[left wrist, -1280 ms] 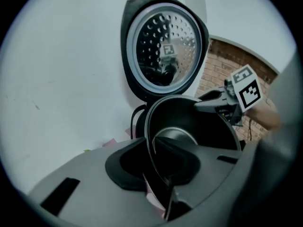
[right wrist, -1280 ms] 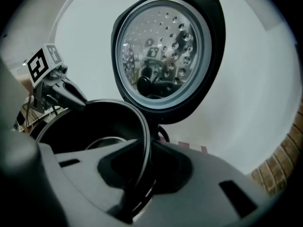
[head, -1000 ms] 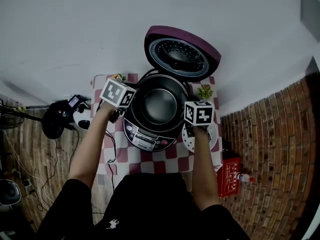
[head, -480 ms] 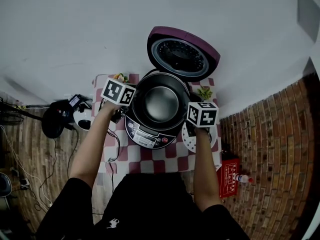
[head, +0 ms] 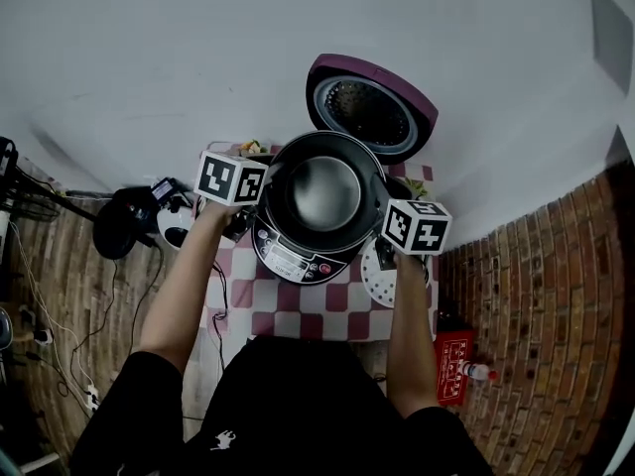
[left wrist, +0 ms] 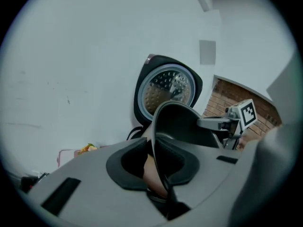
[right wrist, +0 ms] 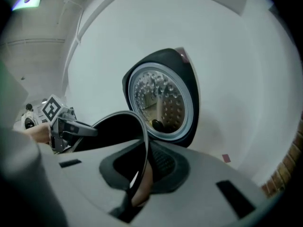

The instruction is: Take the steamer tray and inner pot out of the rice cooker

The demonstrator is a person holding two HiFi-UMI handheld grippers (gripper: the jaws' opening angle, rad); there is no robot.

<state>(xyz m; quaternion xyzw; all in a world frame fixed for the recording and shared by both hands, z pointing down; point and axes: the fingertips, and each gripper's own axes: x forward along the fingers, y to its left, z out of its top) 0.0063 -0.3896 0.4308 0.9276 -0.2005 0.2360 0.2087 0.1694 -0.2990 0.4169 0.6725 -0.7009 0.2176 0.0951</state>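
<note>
Your left gripper [left wrist: 158,162] is clamped on the left rim of the inner pot [head: 322,194]. Its jaws have just been closing, with the thin metal edge between the pads. Your right gripper [right wrist: 142,167] pinches the opposite rim, its pads pressed on both faces of the wall. I judge you hold it at two opposite points to keep the pot level, since a single pinch would let it swing.

The pot hangs over the rice cooker [head: 296,263], whose control panel shows just below it. The lid [head: 372,107] stands tilted back behind. A white perforated disc [head: 378,286] — probably the steamer tray, already out — lies on the checked tablecloth [head: 298,320] just beside the cooker, partly covered by your right gripper.

The pot hides the cooker's well, so you cannot tell from above whether its base has cleared the opening.
</note>
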